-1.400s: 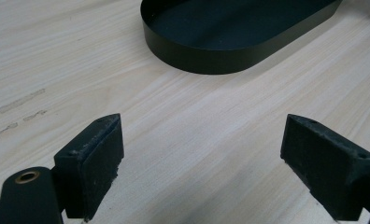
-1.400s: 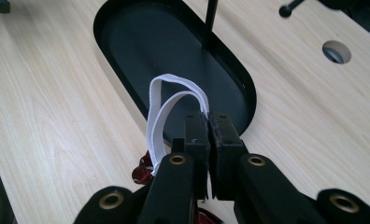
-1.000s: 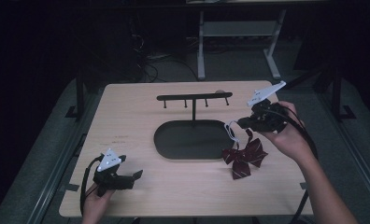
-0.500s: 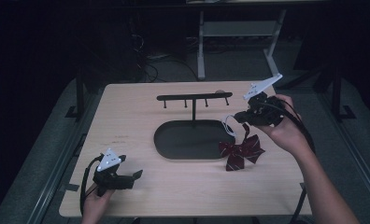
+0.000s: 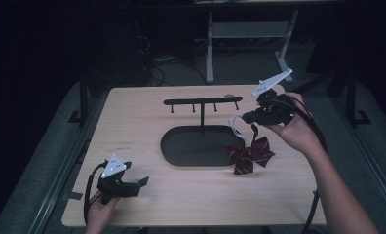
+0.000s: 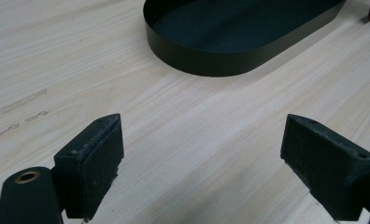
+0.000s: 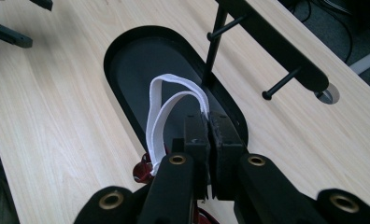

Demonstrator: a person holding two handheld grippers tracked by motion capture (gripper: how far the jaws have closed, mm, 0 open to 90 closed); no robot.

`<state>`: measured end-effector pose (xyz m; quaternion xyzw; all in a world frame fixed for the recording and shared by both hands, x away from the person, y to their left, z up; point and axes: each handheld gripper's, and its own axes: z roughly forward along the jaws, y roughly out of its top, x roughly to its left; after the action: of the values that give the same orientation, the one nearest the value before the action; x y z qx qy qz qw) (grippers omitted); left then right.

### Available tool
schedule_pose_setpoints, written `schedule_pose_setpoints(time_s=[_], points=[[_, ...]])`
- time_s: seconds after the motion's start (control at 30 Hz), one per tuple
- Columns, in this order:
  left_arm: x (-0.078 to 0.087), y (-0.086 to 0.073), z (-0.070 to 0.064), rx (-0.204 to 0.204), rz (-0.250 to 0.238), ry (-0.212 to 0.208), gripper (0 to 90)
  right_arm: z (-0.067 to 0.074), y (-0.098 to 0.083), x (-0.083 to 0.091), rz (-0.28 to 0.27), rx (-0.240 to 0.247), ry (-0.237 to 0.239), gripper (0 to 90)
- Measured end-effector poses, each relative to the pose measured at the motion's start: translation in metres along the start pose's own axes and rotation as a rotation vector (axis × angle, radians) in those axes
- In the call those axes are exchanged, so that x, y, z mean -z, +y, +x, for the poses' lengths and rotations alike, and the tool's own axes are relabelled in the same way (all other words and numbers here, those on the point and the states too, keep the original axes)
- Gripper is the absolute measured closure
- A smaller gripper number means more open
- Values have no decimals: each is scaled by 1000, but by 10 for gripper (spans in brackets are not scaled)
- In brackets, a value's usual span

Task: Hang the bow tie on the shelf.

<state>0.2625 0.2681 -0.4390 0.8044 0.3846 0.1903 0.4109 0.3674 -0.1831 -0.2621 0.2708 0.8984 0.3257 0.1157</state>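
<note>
A dark red bow tie (image 5: 249,156) with pale stripes hangs by its white elastic strap (image 5: 236,127) at the right end of the black oval tray (image 5: 191,146). My right gripper (image 5: 243,118) is shut on that strap (image 7: 162,116), and the loop arches out over the tray (image 7: 141,70) ahead of the closed jaws (image 7: 207,130). A bit of the red bow (image 7: 141,171) peeks out below them. Whether the bow touches the table I cannot tell. My left gripper (image 5: 141,183) rests at the table's front left, its jaws (image 6: 202,163) wide open over bare wood.
A black rack (image 5: 203,102) with several downward pegs stands on a post at the tray's far side, close to the right gripper (image 7: 276,46). The tray's near wall (image 6: 239,46) lies ahead of the left gripper. Dark floor and a metal stand sit beyond the table.
The right gripper has risen slightly and tilted its plate up, drawing the bow tie a little toward the tray. The left gripper has kept still.
</note>
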Motion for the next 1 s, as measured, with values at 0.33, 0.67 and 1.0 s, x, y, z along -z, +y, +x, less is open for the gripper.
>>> schedule_pose_setpoints(time_s=[0.33, 0.67, 1.0], points=[[-1, 0, 1, 2, 2, 1, 130, -3, 12, 5, -7, 7, -6, 870], [-1, 0, 0, -5, 0, -2, 130, -6, 21, 3, 0, 7, -25, 870], [0, 0, -1, -6, -7, -4, 130, -15, 27, -1, 7, -8, -35, 870]])
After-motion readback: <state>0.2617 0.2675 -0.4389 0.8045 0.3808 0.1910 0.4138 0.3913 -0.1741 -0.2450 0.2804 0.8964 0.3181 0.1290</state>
